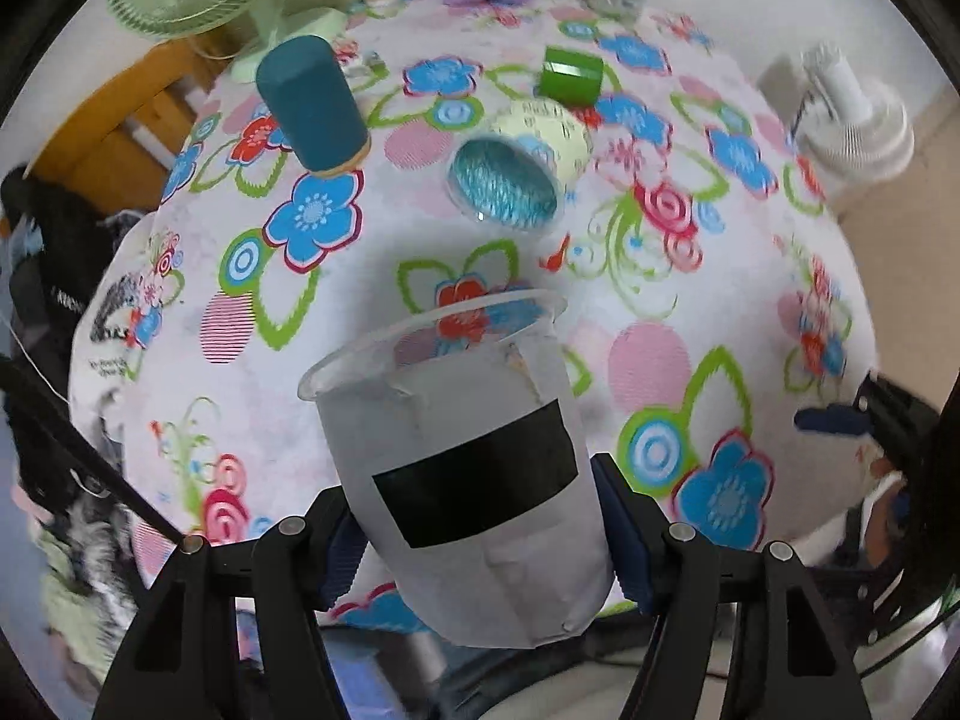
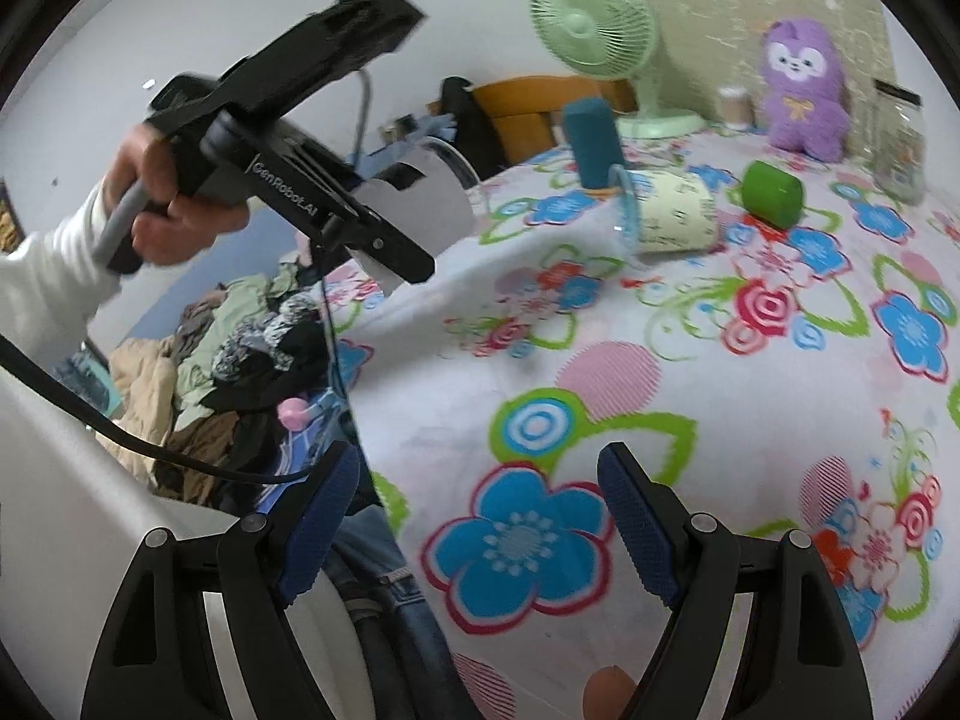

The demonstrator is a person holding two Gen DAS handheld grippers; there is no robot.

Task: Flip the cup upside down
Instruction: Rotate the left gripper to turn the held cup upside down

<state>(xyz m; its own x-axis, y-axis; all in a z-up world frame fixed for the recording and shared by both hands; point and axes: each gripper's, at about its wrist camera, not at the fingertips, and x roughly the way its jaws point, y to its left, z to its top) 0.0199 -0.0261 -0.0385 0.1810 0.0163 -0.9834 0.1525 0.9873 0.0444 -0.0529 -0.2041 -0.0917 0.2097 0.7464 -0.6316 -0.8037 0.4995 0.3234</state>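
My left gripper [image 1: 480, 546] is shut on a clear plastic cup [image 1: 462, 450] wrapped in white paper with a black band. The cup is held in the air above the near table edge, mouth up and tilted away. In the right wrist view the same cup [image 2: 420, 192] shows in the left gripper [image 2: 360, 228] at the table's left edge. My right gripper [image 2: 480, 522] is open and empty, low over the flowered tablecloth [image 2: 660, 360].
On the table a teal cup [image 1: 312, 102] stands upside down, a cup with a pale yellow label [image 1: 522, 168] lies on its side, and a green cup [image 1: 570, 77] lies behind it. A green fan [image 2: 591, 30], purple plush [image 2: 801, 84] and glass jar [image 2: 897, 138] stand at the back. Clothes [image 2: 240, 372] are piled left of the table.
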